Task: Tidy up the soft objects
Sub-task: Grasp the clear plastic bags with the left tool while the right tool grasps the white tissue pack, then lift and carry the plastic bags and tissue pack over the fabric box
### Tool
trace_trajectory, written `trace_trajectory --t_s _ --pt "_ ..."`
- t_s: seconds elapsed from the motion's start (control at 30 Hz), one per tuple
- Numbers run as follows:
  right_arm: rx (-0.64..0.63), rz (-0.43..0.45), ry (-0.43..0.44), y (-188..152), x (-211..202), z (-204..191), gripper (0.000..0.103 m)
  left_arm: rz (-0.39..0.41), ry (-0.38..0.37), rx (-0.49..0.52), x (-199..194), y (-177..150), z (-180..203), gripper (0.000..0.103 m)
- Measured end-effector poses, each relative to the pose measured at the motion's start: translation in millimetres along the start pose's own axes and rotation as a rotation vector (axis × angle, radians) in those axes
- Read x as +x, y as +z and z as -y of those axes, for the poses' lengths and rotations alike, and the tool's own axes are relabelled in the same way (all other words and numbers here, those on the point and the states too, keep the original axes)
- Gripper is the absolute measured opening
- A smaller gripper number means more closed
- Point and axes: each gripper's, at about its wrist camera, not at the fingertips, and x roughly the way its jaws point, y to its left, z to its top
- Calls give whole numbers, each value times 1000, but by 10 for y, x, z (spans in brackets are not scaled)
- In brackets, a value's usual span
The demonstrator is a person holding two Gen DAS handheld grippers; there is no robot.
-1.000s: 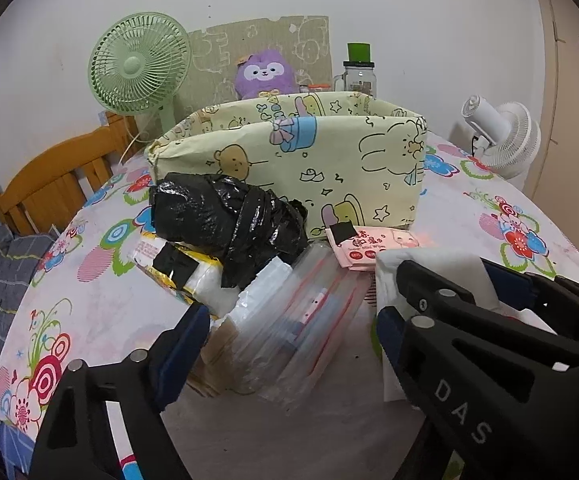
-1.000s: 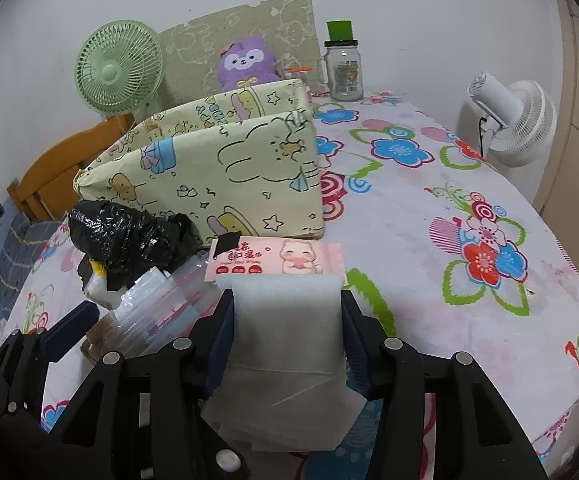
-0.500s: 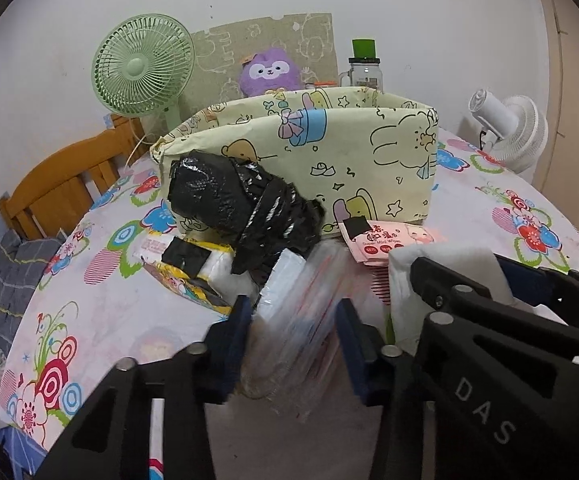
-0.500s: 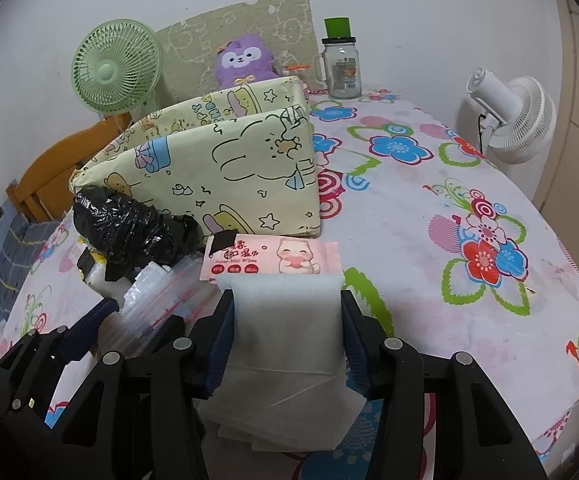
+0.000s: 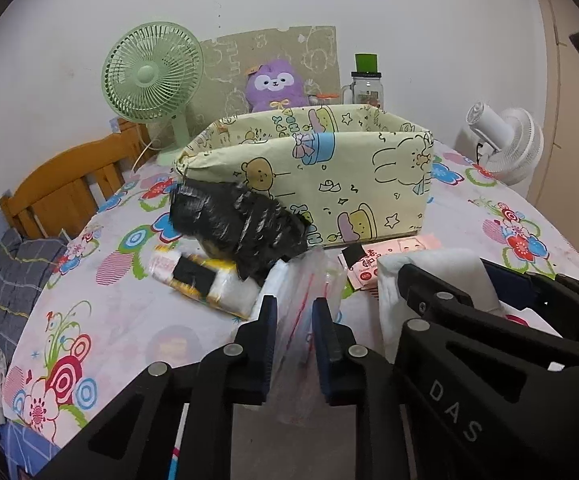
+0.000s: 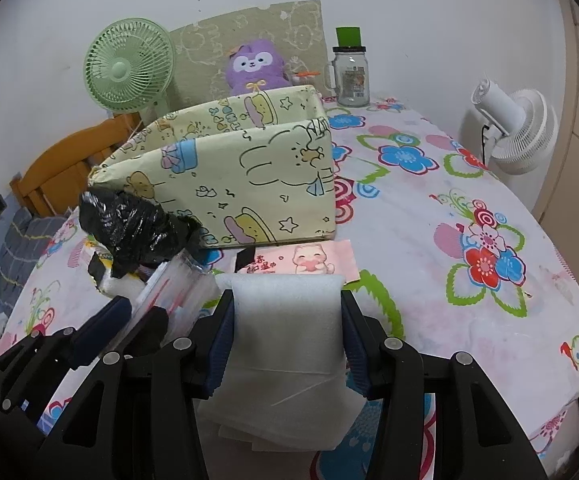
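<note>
My left gripper is shut on a stack of clear zip bags near the table's front; it also shows in the right wrist view. My right gripper is shut on a folded white foam sheet, right of the left one. A yellow cartoon-print fabric box stands open behind them. A crumpled black plastic bag leans on its front left, over a yellow-and-white pack. A pink tissue pack lies before the box.
A green desk fan, a purple plush toy and a glass jar with green lid stand at the back. A white fan is at the right edge. A wooden chair is left of the floral tablecloth.
My left gripper has closed from wide open onto the clear zip bags and lifted them slightly. The right gripper keeps holding the foam sheet with little movement.
</note>
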Motion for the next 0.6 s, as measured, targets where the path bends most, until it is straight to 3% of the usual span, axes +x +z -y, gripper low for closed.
trace_trajectory --t_s 0.23,0.6 --pt "0 12 -4 -4 -76 -3 53 3 -35 6 -77 -3 35 7" --pt "-2 16 -12 -21 -131 -1 53 -9 -40 2 -91 -18 42 5"
